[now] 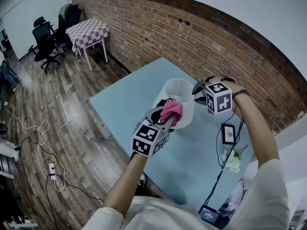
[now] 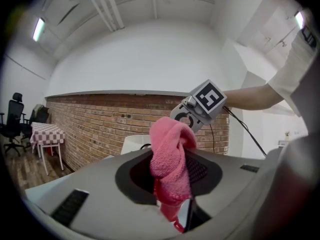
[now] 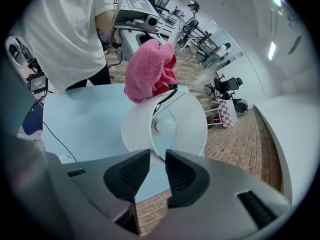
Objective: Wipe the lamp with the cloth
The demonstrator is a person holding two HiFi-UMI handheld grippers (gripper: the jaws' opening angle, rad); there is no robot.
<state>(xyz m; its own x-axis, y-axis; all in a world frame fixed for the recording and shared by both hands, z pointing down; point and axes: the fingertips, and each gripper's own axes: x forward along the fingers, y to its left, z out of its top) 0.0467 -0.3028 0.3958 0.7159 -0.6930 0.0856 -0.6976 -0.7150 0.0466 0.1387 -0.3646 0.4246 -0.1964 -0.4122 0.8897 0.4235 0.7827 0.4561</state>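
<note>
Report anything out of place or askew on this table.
Nothing spilled or broken. Only the white flowers look odd: they seem to lie loose on the table by the frame, no vase visible.

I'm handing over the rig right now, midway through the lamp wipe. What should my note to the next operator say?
Left hand-held gripper: shut on the pink cloth, raised to the rim of the lamp shade. Whether it touches the shade can't be confirmed.
Right hand-held gripper: open and empty, beside the shade and not gripping it.
Lamp: stands on the light blue table.
Done: the cloth is in hand and at the shade. How much is already wiped can't be told.
Left: wipe around the shade, then probably the stand below it, which is hidden for now. Steadying the shade with the right hand-held gripper may help.
</note>
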